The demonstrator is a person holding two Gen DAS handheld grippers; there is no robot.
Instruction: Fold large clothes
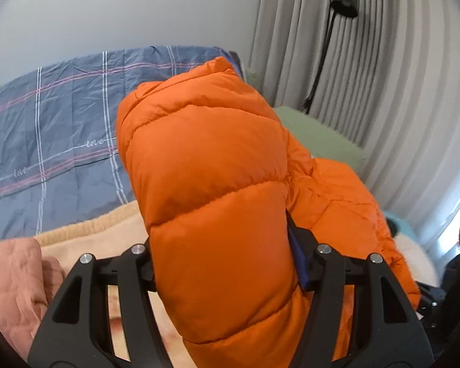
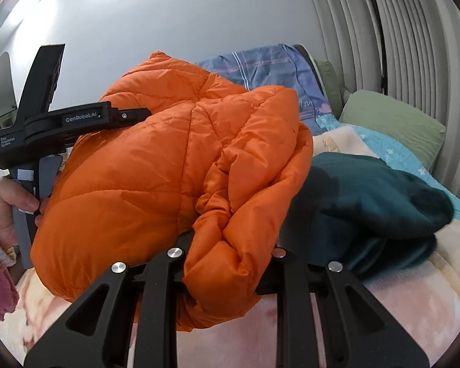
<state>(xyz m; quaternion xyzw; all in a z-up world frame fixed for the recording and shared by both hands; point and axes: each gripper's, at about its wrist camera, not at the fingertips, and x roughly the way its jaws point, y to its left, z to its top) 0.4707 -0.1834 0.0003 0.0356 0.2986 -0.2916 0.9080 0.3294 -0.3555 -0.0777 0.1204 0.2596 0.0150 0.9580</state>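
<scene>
An orange puffer jacket is lifted above the bed. In the left wrist view a thick quilted fold of it fills the gap between my left gripper's fingers, which press on it from both sides; a blue pad shows against the right side. In the right wrist view my right gripper is shut on a bunched edge of the same jacket. My left gripper also shows there at the jacket's upper left, held by a hand. The fingertips of both grippers are hidden in the fabric.
The bed carries a peach blanket, a blue plaid duvet, a green pillow and a dark teal garment right of the jacket. A pink quilted cloth lies at the left. Grey curtains and a black lamp stand behind.
</scene>
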